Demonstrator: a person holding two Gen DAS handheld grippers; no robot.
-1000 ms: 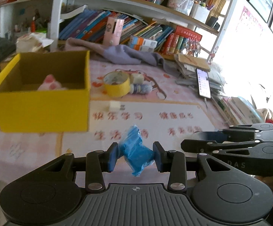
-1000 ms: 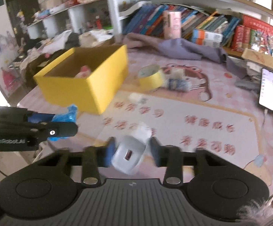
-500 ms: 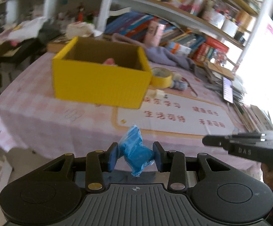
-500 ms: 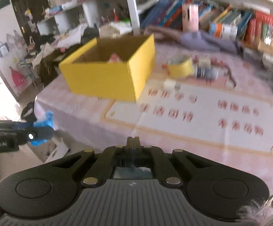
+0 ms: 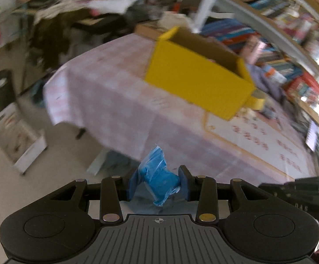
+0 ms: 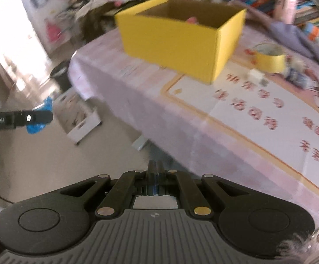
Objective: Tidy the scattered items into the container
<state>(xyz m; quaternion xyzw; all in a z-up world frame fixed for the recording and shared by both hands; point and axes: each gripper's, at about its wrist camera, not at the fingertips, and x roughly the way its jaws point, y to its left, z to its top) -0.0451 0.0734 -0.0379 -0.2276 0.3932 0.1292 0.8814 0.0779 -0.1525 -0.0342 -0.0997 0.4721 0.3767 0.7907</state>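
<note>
My left gripper (image 5: 158, 181) is shut on a crumpled blue packet (image 5: 154, 171) and hangs off the table's near edge, above the floor. The yellow cardboard box (image 5: 194, 83) stands open on the pink checked table (image 5: 115, 101), with something pink (image 6: 191, 19) inside. My right gripper (image 6: 155, 176) is shut with nothing between its fingers, also off the table's edge. In the right wrist view the left gripper (image 6: 47, 117) and its blue packet (image 6: 36, 128) show at the far left. A yellow tape roll (image 6: 269, 59), a small white cube (image 6: 255, 74) and a small bottle (image 6: 295, 78) lie beyond the box (image 6: 172, 41).
A white mat with red characters (image 6: 258, 114) covers the table's right part. A purple cloth (image 6: 291, 33) and bookshelves (image 5: 269, 33) stand behind. On the floor are a low white crate (image 6: 80, 118) and a black bin (image 5: 0, 88). A phone (image 5: 312, 135) lies far right.
Both grippers have drawn back from over the table to beyond its near edge. The white-grey item between the right gripper's jaws is gone and those jaws have shut. The left keeps the blue packet.
</note>
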